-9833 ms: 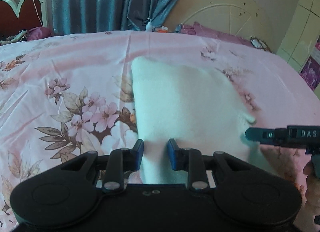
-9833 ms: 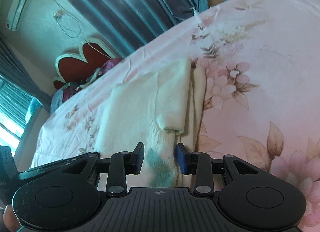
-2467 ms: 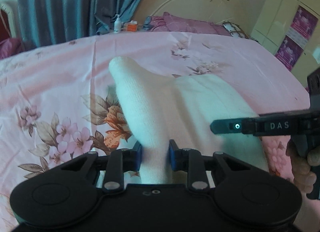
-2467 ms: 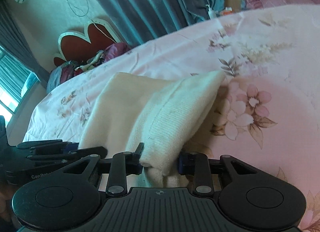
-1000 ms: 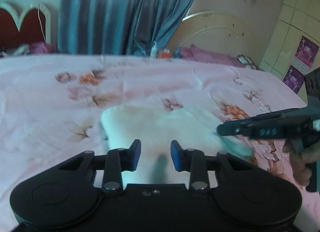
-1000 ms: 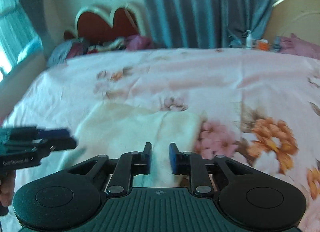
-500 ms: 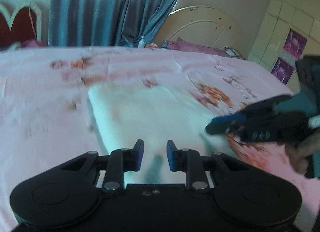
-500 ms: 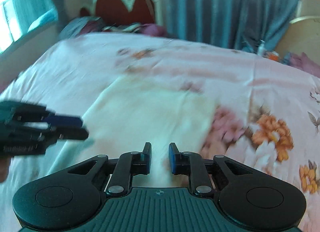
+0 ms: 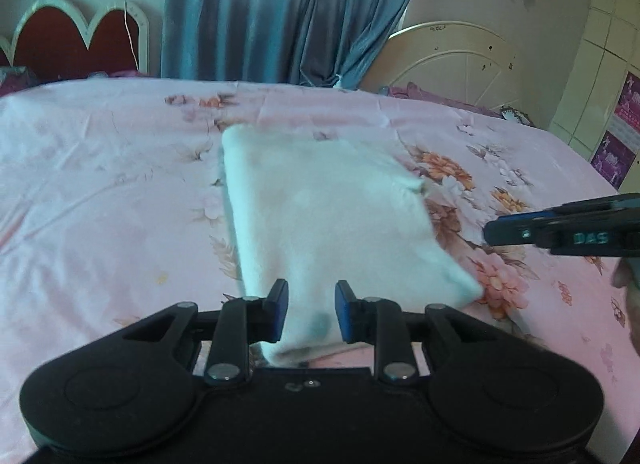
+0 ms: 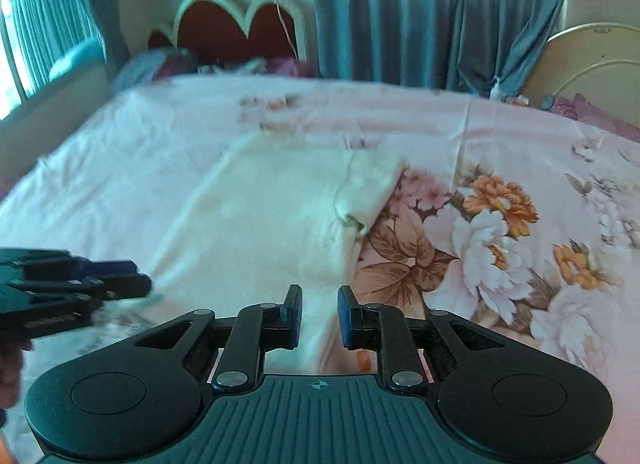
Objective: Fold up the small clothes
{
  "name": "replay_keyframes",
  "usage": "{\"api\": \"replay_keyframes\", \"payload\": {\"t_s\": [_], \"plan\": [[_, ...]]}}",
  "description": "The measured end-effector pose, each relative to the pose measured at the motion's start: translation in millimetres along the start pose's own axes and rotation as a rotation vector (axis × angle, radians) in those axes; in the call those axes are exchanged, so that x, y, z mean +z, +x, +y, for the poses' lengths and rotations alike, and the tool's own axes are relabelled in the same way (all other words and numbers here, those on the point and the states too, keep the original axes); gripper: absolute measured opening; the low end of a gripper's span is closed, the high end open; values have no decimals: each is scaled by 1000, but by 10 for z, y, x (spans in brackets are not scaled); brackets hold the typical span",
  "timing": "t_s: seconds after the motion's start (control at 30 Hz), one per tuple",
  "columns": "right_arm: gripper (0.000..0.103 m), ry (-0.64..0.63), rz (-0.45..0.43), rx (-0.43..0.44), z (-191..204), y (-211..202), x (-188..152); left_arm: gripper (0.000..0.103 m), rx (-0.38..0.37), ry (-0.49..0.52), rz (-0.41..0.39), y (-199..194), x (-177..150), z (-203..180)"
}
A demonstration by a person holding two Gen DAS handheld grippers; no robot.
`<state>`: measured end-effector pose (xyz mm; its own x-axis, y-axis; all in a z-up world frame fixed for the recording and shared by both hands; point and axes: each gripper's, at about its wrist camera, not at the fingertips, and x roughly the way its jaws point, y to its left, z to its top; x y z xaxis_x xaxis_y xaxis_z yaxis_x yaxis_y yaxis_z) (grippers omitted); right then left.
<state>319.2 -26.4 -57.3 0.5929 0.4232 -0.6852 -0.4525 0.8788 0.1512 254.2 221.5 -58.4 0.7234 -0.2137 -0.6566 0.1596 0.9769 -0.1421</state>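
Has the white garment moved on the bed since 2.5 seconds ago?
Yes. The white garment was lifted in both jaws; now it lies flat on the floral sheet, released.

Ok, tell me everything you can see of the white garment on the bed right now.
The white garment looks like soft, fuzzy knit, cream-white, folded into a rough rectangle lying flat on the pink floral bedsheet. A folded layer shows along its right edge in the right wrist view. Its near end lies between the left gripper's open jaws; contact is unclear. The right gripper is open too.
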Motion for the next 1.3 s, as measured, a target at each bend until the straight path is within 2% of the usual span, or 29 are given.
{"api": "replay_keyframes", "payload": {"t_s": [0.03, 0.1, 0.17, 0.2, 0.23, 0.27, 0.3, 0.33, 0.53, 0.73, 1.1, 1.3], "plan": [[19, -5, -8, 1, 36, -104, -23, 29, 9, 4, -15, -80, -12, -54], [19, -10, -24, -3, 91, -318, -86, 30, 22, 0, -29, -218, -37, -160], [19, -5, -30, -13, 133, -504, -161, 43, 30, -10, -49, -391, -70, -263], [19, -2, -32, -26, 155, -600, -210, 70, 52, -14, -70, -489, -90, -322], [27, 4, -36, -46, 172, -687, -264, 100, 98, -21, -121, -634, -127, -397], [72, 11, -47, -77, 196, -791, -317, 102, 129, -20, -168, -750, -158, -454], [94, 10, -74, -101, 225, -900, -376, 103, 145, -14, -198, -861, -189, -517], [103, -2, -106, -105, 251, -1020, -443, 103, 149, -8, -199, -962, -213, -578], [103, 35, -118, -150, 398, -1473, -692, 103, 169, -7, -163, -1422, -369, -830], [103, 79, -144, -203, 533, -1853, -912, 103, 186, -23, -189, -1826, -564, -1039], [103, 82, -194, -179, 612, -2234, -971, 103, 170, 21, -245, -1991, -569, -1295], [103, 90, -198, -167, 560, -2288, -970, 103, 162, 28, -258, -2010, -540, -1372]]}}
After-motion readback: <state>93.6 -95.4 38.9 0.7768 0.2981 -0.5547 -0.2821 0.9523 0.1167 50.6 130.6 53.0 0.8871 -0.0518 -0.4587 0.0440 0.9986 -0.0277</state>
